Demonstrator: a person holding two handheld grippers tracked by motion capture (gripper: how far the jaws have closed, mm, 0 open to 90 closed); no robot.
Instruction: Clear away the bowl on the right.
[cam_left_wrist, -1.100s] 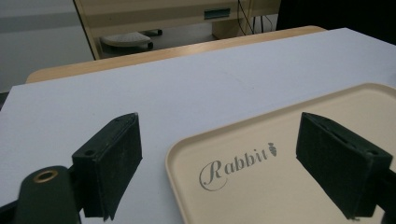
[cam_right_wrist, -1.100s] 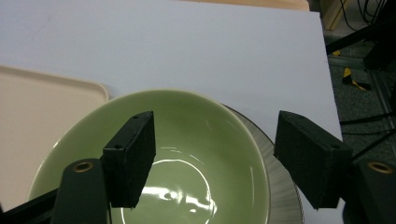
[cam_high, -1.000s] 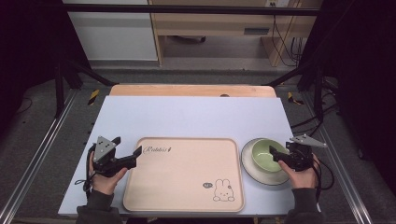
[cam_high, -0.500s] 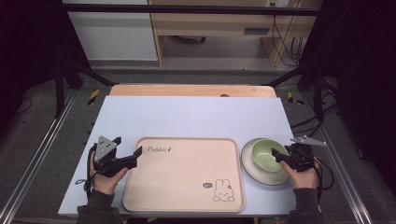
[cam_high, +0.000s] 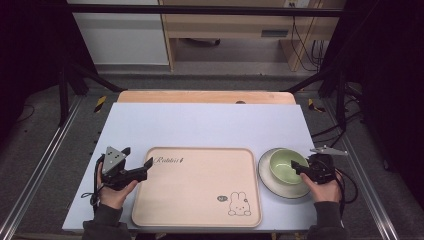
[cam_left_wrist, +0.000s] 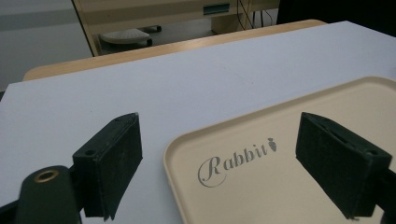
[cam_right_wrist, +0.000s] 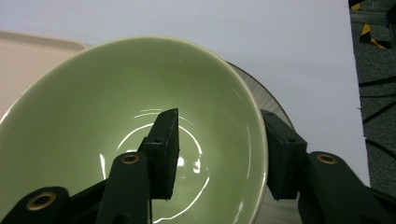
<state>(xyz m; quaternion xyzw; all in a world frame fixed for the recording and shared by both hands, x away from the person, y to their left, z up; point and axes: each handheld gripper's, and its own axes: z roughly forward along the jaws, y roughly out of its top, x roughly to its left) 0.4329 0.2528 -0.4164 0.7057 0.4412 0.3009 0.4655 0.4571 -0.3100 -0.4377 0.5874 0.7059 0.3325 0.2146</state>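
Note:
A pale green bowl stands on a grey plate to the right of a beige tray printed with a rabbit. My right gripper straddles the bowl's right rim. In the right gripper view one jaw is inside the bowl and the other outside its wall, so the right gripper has the rim between its jaws. They have just been closing, and a gap still shows at the inner pad. My left gripper rests open at the tray's far left corner with nothing in it.
The tray lies on a light blue mat over a wooden table. The plate's edge and a tray corner show behind the bowl. Dark frame rails, cables and shelving surround the table.
The right gripper's jaws have narrowed around the bowl's rim and the hand has settled slightly lower. The left hand and gripper have stayed still.

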